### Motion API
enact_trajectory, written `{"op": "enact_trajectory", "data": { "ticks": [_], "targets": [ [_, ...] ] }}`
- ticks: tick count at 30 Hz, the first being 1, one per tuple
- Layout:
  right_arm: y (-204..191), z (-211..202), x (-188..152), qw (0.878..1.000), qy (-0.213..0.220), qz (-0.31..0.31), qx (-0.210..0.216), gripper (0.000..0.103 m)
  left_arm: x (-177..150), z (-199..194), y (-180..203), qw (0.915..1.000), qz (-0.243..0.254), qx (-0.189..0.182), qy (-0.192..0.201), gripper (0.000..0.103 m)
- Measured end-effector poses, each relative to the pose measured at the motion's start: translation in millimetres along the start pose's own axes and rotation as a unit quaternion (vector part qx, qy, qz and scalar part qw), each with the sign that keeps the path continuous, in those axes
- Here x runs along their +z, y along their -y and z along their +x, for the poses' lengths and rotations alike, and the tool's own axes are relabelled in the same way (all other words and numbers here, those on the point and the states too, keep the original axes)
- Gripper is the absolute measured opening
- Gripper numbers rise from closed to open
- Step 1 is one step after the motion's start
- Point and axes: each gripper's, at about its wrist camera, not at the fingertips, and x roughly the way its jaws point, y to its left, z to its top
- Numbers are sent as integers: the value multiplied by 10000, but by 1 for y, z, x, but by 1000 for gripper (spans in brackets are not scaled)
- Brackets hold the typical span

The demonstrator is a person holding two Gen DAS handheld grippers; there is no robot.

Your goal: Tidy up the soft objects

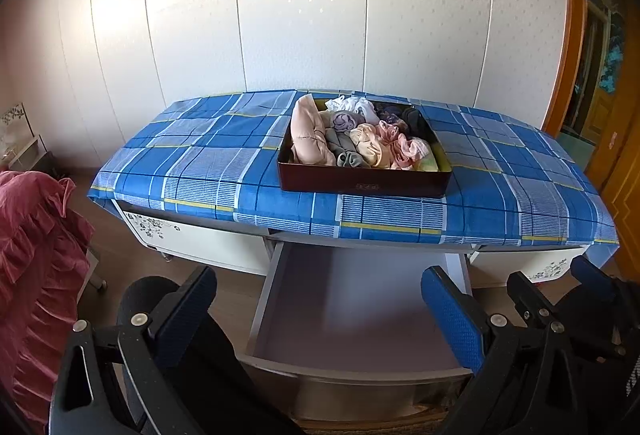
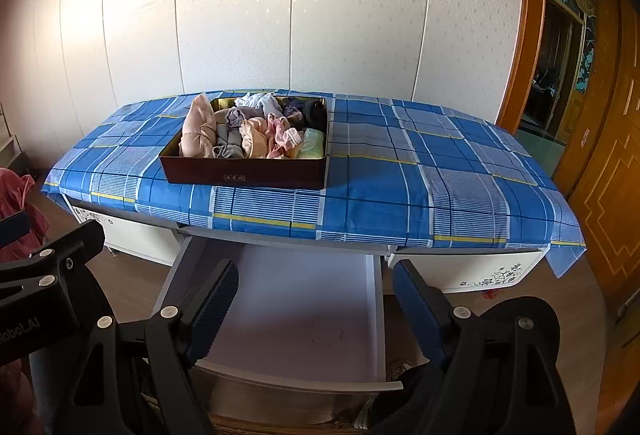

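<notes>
A dark box (image 1: 366, 185) (image 2: 248, 177) stuffed with soft clothes (image 1: 360, 141) (image 2: 256, 133) in pink, grey, white and dark tones sits on a desk covered by a blue plaid cloth (image 1: 200, 163) (image 2: 420, 175). Below the desk's front edge a drawer (image 1: 352, 315) (image 2: 296, 311) stands pulled out with a bare pale bottom. My left gripper (image 1: 320, 311) hovers open over the drawer, nothing between its blue pads (image 1: 452, 315). My right gripper (image 2: 316, 307) is open too, above the same drawer, and holds nothing. Both are well short of the box.
A pink ruffled cloth (image 1: 36, 275) hangs at the left. White panelled wall behind the desk; an orange wooden door frame (image 2: 528, 35) on the right. White floral drawer fronts (image 2: 480, 275) flank the open drawer. My left gripper's body (image 2: 40, 295) shows at the right wrist view's left edge.
</notes>
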Motion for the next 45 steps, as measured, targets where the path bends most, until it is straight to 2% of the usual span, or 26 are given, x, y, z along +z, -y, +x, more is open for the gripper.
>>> {"op": "enact_trajectory", "data": {
  "ticks": [45],
  "targets": [
    [4,6,-2,9998,-166,43,-66,81,0,-4,3,9999,56,-41,91,103]
  ]
}}
